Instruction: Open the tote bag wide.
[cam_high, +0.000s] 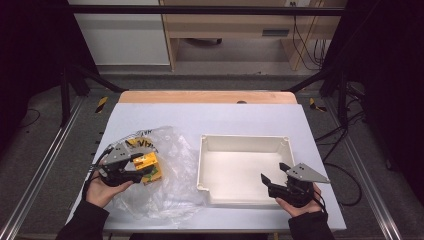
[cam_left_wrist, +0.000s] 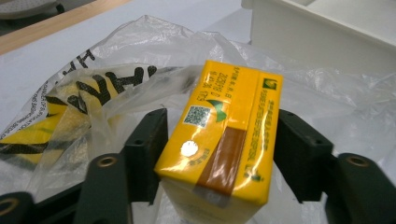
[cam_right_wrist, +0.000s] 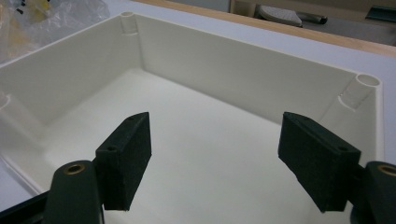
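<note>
I have a gripper in each hand, and the job looks like moving the yellow box out of the clear plastic bag and into the white tray.

In the high view, the yellow box sits at the lower left of the frame, on the crinkly bag, just left of the tray. My left gripper is right on it. In the left gripper view, the box stands between the two black pads. The pads look like they touch both sides of the box, so I think I am holding it, but the hold looks light and not squeezed tight.

My right gripper hangs over the lower right part of the tray. Its jaws stand wide apart with nothing between them, and I see the bare tray floor under them.

What could go wrong? The box has a shiny, slick wrap, so it could slip out if I lift with a loose hold. A flap of the bag lies next to the left pad, at the middle left of the left gripper view. If it gets pinched, the whole bag could lift up with the box. The tray wall is close too, so I could bump the box on it if I carry it too low.
</note>
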